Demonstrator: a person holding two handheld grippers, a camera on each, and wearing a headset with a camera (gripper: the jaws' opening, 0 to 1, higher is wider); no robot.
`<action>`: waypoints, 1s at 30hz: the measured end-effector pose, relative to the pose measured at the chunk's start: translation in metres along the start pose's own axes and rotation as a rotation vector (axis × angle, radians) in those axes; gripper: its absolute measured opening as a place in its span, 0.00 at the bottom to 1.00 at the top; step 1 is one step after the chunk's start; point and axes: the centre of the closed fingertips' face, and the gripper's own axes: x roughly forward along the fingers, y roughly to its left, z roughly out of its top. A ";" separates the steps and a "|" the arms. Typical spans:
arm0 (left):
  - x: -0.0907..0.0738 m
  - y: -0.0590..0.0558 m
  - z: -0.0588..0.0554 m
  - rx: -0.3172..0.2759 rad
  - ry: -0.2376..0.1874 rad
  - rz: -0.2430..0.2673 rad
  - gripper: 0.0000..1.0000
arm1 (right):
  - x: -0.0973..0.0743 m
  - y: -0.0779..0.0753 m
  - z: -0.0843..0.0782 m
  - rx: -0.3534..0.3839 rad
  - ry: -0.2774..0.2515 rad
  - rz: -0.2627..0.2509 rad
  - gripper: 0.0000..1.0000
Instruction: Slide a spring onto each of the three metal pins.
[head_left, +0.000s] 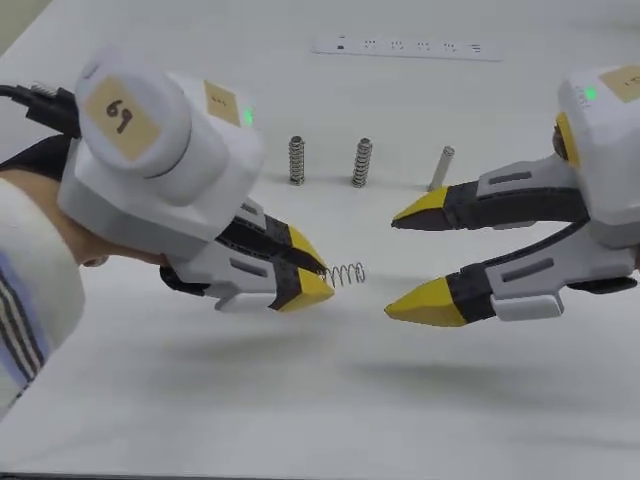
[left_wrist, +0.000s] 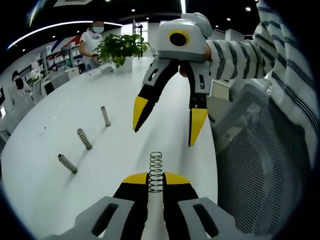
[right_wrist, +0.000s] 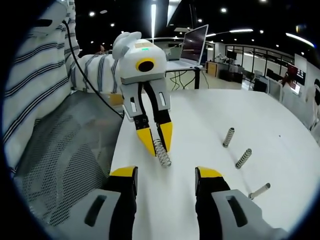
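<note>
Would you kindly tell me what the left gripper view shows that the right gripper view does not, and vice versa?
Left gripper view: a potted plant with a person beside it. Right gripper view: what looks like an open laptop. Both: the left hand-held gripper shut on the spring, the open right hand-held gripper, the end sprung pin, the middle sprung pin and the bare pin.

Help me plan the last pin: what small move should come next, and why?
Probably ease the open right gripper onto the free end of the spring and take it: the left gripper pinches only one end, two pins are already loaded, and the bare pin stands nearer the right gripper.
</note>
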 end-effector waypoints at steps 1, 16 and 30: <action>0.000 -0.001 0.001 0.007 -0.006 -0.004 0.02 | 0.001 0.001 0.001 -0.004 0.000 0.005 0.41; 0.004 -0.010 0.012 0.038 -0.050 -0.038 0.02 | 0.010 0.007 -0.001 -0.064 0.037 0.041 0.23; 0.005 -0.016 0.017 0.042 -0.068 -0.049 0.02 | 0.011 0.013 -0.003 -0.078 0.060 0.058 0.11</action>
